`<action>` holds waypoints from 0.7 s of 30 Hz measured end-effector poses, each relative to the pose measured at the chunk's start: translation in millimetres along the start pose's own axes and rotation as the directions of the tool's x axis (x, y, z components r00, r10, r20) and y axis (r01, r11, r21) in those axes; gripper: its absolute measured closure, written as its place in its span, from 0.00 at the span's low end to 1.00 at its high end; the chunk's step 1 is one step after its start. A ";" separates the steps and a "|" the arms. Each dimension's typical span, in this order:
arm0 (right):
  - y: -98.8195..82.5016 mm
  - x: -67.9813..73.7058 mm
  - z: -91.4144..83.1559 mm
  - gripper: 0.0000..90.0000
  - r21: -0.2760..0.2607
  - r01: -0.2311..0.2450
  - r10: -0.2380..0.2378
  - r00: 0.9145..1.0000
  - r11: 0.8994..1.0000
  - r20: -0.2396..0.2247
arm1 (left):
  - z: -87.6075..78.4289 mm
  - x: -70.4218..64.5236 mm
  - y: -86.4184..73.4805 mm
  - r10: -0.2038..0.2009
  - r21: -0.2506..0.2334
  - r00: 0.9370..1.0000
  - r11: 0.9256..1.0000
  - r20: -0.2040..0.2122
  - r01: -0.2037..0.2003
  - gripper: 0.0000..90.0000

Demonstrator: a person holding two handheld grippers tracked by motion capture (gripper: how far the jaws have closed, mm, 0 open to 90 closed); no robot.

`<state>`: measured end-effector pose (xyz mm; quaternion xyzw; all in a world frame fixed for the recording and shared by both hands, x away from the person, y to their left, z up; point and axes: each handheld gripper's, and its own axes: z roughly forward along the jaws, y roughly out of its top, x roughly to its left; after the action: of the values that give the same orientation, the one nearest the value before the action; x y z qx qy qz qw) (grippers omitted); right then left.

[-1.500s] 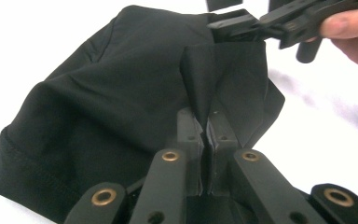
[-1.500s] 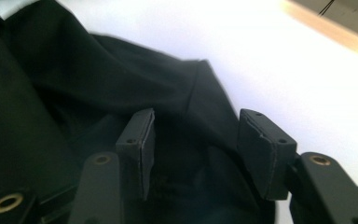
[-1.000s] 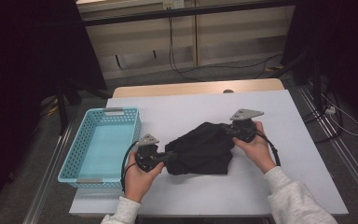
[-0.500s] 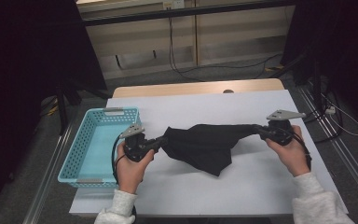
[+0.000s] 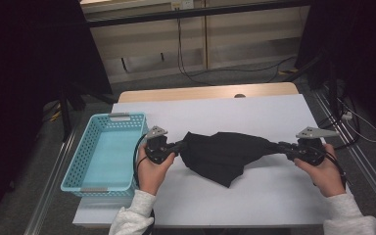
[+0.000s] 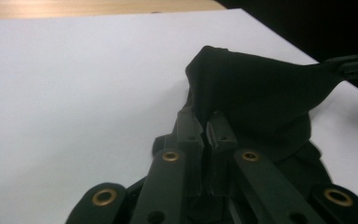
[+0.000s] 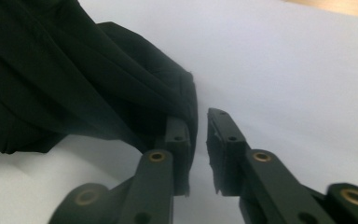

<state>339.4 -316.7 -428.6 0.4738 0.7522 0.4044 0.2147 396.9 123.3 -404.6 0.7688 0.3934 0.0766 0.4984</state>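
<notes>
your hands have drawn apart, stretching the black cloth [image 5: 225, 154] over the table [image 5: 254, 112]. left gripper [image 6: 206, 128] pinches its corner; right gripper [image 7: 199, 126] has just been opening, cloth against one pad. keep the left pinch firm and lay it flat.

The right tongs [image 5: 280, 145] have swung far out from the basket [image 5: 105, 152], drawing the black cloth [image 5: 223, 154] from a bunched heap into a long stretched band across the desk [image 5: 254, 110]. Their jaws have just been opening, with the cloth's edge lying against one pad. The left tongs [image 5: 180, 146] shifted slightly toward the basket.
</notes>
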 end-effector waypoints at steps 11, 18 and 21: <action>16.9 16.5 13.2 0.48 -0.054 -0.017 0.013 0.997 0.998 -0.080 | -26.8 15.1 -4.1 -0.048 -0.021 0.994 0.999 -0.102 0.046 0.96; 18.1 16.7 12.1 0.43 -0.065 -0.054 0.049 0.996 0.996 -0.074 | -23.3 19.1 -7.2 -0.060 0.002 0.990 0.998 -0.124 0.061 0.96; 15.8 11.5 10.7 0.43 -0.058 -0.084 0.081 0.995 0.995 -0.063 | -22.0 18.1 -6.4 -0.054 0.008 0.990 0.998 -0.134 0.055 0.96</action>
<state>350.3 -298.7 -421.2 0.4853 0.7255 0.4498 0.1893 394.6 152.4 -404.1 0.7537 0.4472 0.1121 0.4684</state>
